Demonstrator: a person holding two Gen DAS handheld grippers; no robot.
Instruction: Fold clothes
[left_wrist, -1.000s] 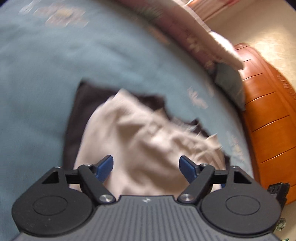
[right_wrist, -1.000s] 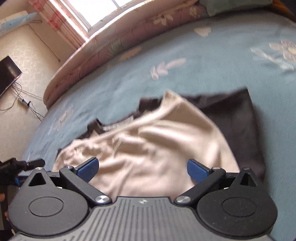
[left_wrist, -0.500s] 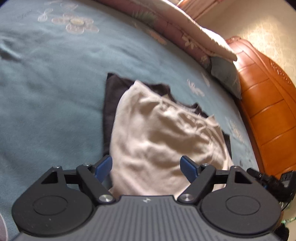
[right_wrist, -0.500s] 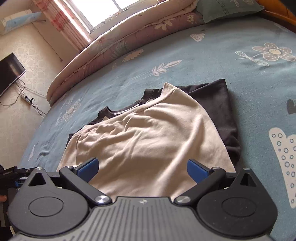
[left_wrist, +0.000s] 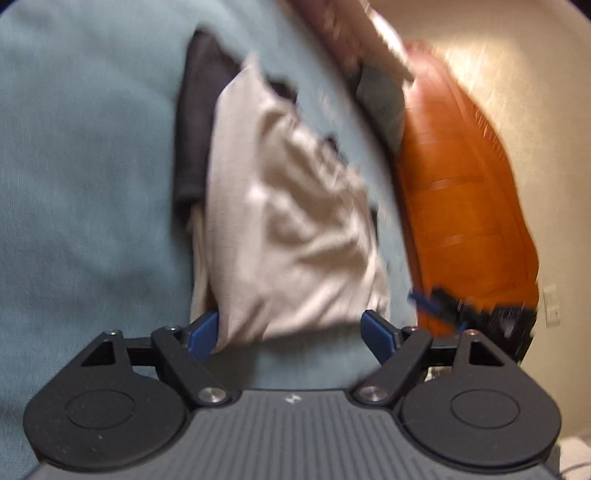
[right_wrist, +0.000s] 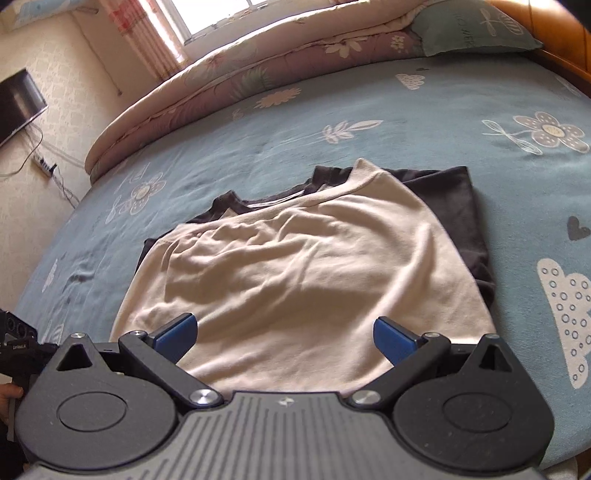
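Left gripper (left_wrist: 290, 334): jaws wide apart, nothing between the blue pads, poised over the near hem of the beige T-shirt (left_wrist: 288, 206); this view is blurred. Right gripper (right_wrist: 284, 336): jaws likewise spread, empty, above the same hem from the other side. The beige T-shirt (right_wrist: 306, 273) lies rumpled and roughly flat on top of a dark T-shirt (right_wrist: 461, 210), which shows along one side and at the collar. Both rest on the bed's blue floral sheet (right_wrist: 406, 122). Beyond lie a rolled floral quilt (right_wrist: 240, 77) and a teal pillow (right_wrist: 472, 29) against the orange wooden headboard (left_wrist: 461, 192).
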